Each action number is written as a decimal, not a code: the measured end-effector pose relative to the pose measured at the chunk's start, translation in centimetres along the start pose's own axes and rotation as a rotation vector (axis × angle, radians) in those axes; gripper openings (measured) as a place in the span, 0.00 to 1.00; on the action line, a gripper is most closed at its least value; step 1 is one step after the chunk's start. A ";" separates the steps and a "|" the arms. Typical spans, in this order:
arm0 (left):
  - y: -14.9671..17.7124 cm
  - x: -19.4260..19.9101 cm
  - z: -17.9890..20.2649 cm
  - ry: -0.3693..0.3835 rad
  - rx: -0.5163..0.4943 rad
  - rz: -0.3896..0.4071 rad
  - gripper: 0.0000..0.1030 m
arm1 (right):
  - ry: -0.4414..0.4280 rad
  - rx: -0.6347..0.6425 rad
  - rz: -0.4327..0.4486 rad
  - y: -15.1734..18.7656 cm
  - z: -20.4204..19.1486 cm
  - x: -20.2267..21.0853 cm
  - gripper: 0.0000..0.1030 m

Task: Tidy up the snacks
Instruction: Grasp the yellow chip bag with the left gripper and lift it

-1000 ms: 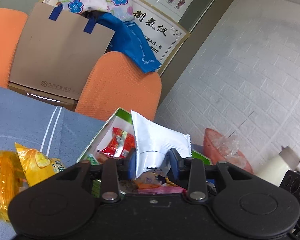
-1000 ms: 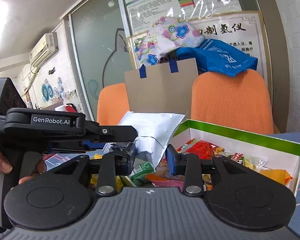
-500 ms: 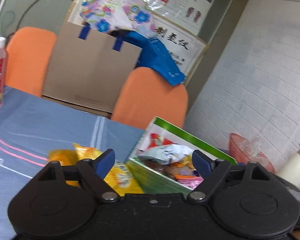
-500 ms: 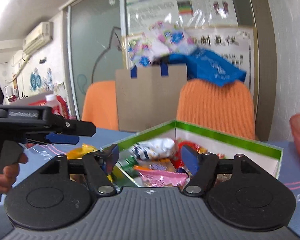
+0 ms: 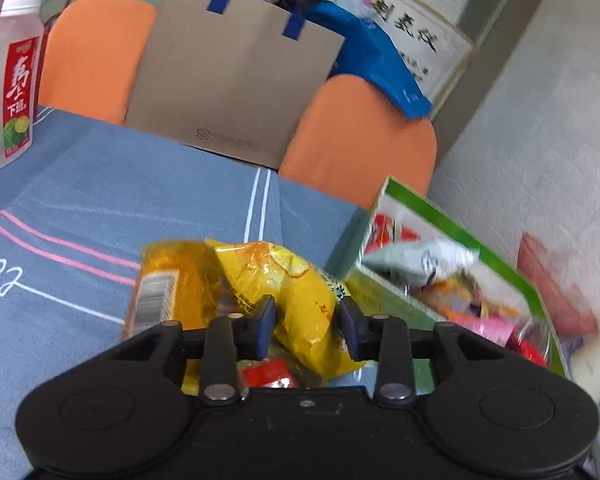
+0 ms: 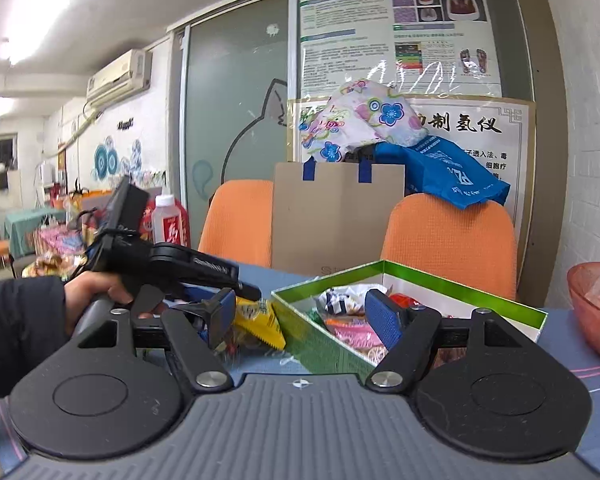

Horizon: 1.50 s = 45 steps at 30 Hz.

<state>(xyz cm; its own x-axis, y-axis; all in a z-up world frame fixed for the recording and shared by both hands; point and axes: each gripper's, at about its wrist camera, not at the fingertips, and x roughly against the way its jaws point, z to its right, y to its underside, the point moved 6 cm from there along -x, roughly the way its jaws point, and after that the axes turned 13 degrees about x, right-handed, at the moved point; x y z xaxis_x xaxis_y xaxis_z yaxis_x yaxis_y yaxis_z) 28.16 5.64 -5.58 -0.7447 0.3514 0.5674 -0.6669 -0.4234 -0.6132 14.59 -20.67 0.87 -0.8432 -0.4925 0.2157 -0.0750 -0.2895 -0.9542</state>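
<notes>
A green-rimmed open box (image 5: 452, 236) (image 6: 440, 280) sits on the blue tablecloth, filled with several snack packs, a white pack (image 5: 420, 258) (image 6: 340, 300) on top. My left gripper (image 5: 306, 318) has its pads on either side of a yellow snack bag (image 5: 288, 288) left of the box, closing on it. An orange pack (image 5: 168, 284) lies beside it. My right gripper (image 6: 306, 316) is open and empty in front of the box. The left gripper (image 6: 216, 304) and the yellow bag (image 6: 260, 320) also show in the right wrist view.
A white and red drink bottle (image 5: 12, 80) stands at the table's far left. Two orange chairs (image 5: 360, 136) and a cardboard bag (image 5: 232, 76) are behind the table. A pink bowl (image 6: 596, 308) stands right of the box.
My left gripper let go of the white pack into the box, opened, swung left and lowered around the yellow bag, narrowing. My right gripper opened wide and drew back.
</notes>
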 end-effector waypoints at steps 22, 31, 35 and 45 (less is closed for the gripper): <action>4.2 5.6 -0.2 0.163 0.107 -0.043 1.00 | -0.187 -0.171 -0.238 6.1 -3.7 -4.2 1.00; 4.5 2.6 -1.1 0.147 0.142 -0.120 0.83 | -0.192 -0.239 -0.287 6.5 -3.5 -8.6 0.93; 5.0 3.3 -0.8 0.167 0.121 -0.112 0.75 | -0.221 -0.257 -0.320 7.4 -4.0 -9.4 0.39; 5.2 6.8 4.8 0.257 0.011 -0.050 0.74 | -0.180 -0.138 -0.205 4.7 -3.5 -4.8 0.15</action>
<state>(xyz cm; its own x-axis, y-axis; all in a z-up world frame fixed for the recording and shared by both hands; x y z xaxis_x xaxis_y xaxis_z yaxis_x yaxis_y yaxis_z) 19.79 1.84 -2.28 -0.6936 0.5723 0.4374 -0.7038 -0.4089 -0.5809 16.39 -16.78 -5.39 -0.6959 -0.5763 0.4285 -0.3159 -0.2902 -0.9033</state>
